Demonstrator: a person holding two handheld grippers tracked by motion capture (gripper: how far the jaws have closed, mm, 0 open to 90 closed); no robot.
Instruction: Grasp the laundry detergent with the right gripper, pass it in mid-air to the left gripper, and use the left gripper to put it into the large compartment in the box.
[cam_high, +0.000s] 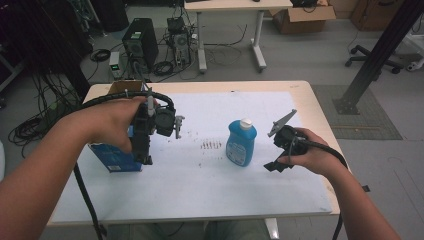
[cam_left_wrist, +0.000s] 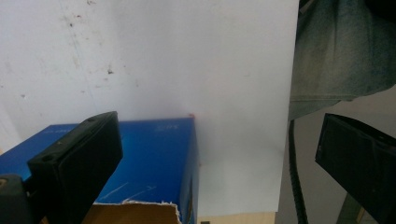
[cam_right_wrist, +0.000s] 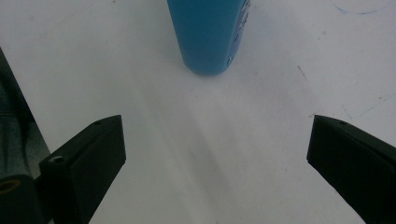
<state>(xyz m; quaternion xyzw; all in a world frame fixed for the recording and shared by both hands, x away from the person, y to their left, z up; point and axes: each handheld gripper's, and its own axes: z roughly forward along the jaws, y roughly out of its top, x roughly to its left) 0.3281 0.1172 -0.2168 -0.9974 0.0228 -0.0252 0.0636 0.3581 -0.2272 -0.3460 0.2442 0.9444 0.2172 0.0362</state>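
A blue bottle (cam_high: 241, 144) with a white cap stands upright on the white mat (cam_high: 200, 185), right of centre. An open blue carton (cam_high: 114, 161) sits near the table's left edge. My left gripper (cam_high: 144, 156) hangs over the carton's right end, pointing down. In the left gripper view the left gripper (cam_left_wrist: 219, 135) is open, with the blue carton (cam_left_wrist: 154, 149) and its torn cardboard rim below the left jaw. My right gripper (cam_high: 274, 165) is held just right of the bottle. In the right gripper view the right gripper (cam_right_wrist: 215, 135) is open and empty, and the bottle (cam_right_wrist: 208, 32) stands ahead of it.
Small brown stains (cam_high: 210, 145) mark the mat left of the bottle. A cardboard box (cam_high: 123, 86) sits at the table's far left corner. The wooden table edge (cam_high: 320, 115) borders the mat. Computer towers (cam_high: 141, 44) and cables lie on the floor beyond.
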